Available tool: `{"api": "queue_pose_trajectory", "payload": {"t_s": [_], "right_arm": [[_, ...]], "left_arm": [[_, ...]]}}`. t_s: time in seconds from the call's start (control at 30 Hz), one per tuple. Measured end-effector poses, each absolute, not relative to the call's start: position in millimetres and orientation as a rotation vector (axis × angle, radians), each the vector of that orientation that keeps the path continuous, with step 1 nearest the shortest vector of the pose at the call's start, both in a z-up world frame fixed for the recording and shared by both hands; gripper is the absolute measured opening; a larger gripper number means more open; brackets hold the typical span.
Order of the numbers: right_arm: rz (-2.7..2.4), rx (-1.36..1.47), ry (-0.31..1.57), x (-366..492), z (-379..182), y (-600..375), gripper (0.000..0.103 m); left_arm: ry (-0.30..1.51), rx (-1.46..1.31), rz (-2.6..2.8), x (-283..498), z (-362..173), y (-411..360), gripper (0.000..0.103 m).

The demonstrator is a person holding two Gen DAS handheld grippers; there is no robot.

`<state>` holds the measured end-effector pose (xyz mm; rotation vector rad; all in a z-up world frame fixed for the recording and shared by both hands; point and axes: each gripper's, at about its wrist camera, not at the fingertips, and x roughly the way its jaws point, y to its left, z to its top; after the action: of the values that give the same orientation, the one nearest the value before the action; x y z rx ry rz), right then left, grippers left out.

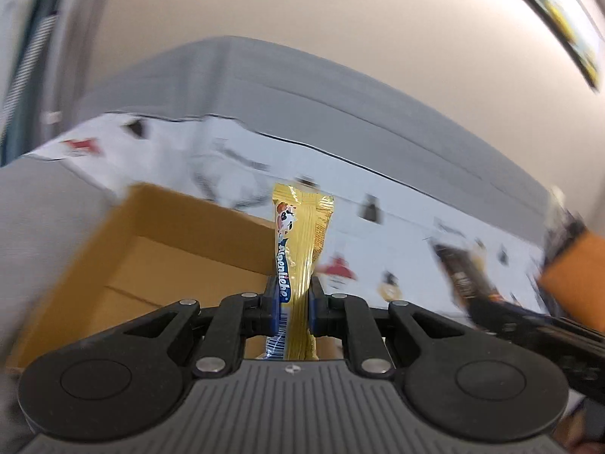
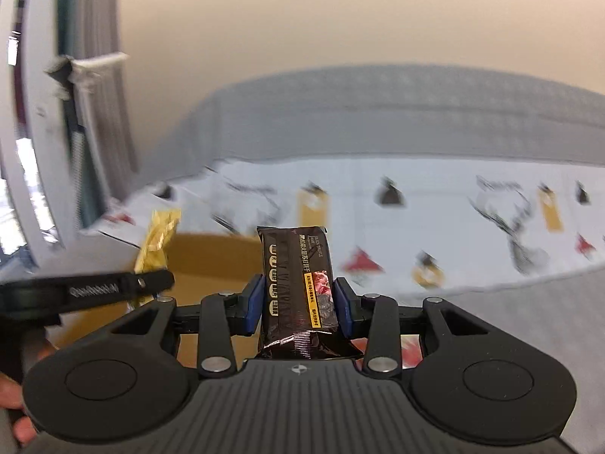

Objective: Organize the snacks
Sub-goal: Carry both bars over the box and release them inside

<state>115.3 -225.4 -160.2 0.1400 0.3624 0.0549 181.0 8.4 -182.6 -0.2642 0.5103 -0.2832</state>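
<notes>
My left gripper point(image 1: 291, 302) is shut on a yellow Alpenliebe candy stick point(image 1: 300, 246), held upright above the right edge of an open cardboard box point(image 1: 159, 249). My right gripper point(image 2: 298, 302) is shut on a dark brown snack packet point(image 2: 297, 287), held upright over the same box point(image 2: 211, 261). In the right wrist view the left gripper point(image 2: 151, 280) and its yellow stick point(image 2: 157, 242) show at the left. In the left wrist view the right gripper with its dark packet point(image 1: 465, 276) shows blurred at the right.
The box stands on a white cloth with printed figures point(image 2: 435, 227) spread over a grey sofa point(image 1: 340, 102). A beige wall point(image 2: 340, 19) is behind. A window frame point(image 2: 45, 132) is at the far left.
</notes>
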Motion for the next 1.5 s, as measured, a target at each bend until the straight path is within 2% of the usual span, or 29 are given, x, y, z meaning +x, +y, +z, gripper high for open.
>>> {"api": "queue_pose_trajectory", "payload": {"t_s": [0.2,0.47,0.6,1.07,1.17,1.2,1.23,1.27,1.3,1.33,1.37,1.4,1.43,1.5], "right_arm": [[0.188,0.101,0.326,134,-144,-176,0.041],[0.281,0.110,0.582,196,-223,-125,0.041],[0.270,0.130,0.630,202,-249,-116,0.041],[0.323,0.074,0.685,221,-264,-114,0.041],[0.321,0.123,0.704,222,-263,-116,0.043],[0.305,0.174,0.697,218,-260,-121,0.043],[0.305,0.220,0.674,211,-256,-127,0.045],[0.308,0.251,0.640,204,-252,-135,0.047],[0.297,0.272,0.603,196,-249,-144,0.055],[0.275,0.299,0.561,187,-246,-157,0.067],[0.260,0.325,0.535,181,-245,-169,0.075],[0.249,0.361,0.509,175,-244,-184,0.089],[0.245,0.389,0.491,170,-244,-197,0.092],[0.223,0.428,0.469,163,-245,-218,0.092]], "left_arm": [[0.555,-0.271,-0.197,188,-186,58,0.015],[0.750,-0.201,-0.069,205,-240,86,0.015],[0.763,-0.084,-0.044,204,-254,78,0.015],[0.819,0.163,0.048,218,-275,37,0.015],[0.863,0.105,0.035,220,-275,36,0.017],[0.863,0.092,0.053,219,-270,35,0.021],[0.857,0.087,0.071,217,-265,34,0.040],[0.846,0.091,0.080,214,-257,31,0.054],[0.828,0.103,0.084,211,-249,26,0.079],[0.804,0.107,0.083,207,-242,22,0.092],[0.775,0.105,0.065,201,-234,16,0.094],[0.757,0.102,0.038,196,-228,10,0.095],[0.749,0.103,0.014,193,-223,2,0.095],[0.733,0.125,-0.008,187,-218,-17,0.095]]}}
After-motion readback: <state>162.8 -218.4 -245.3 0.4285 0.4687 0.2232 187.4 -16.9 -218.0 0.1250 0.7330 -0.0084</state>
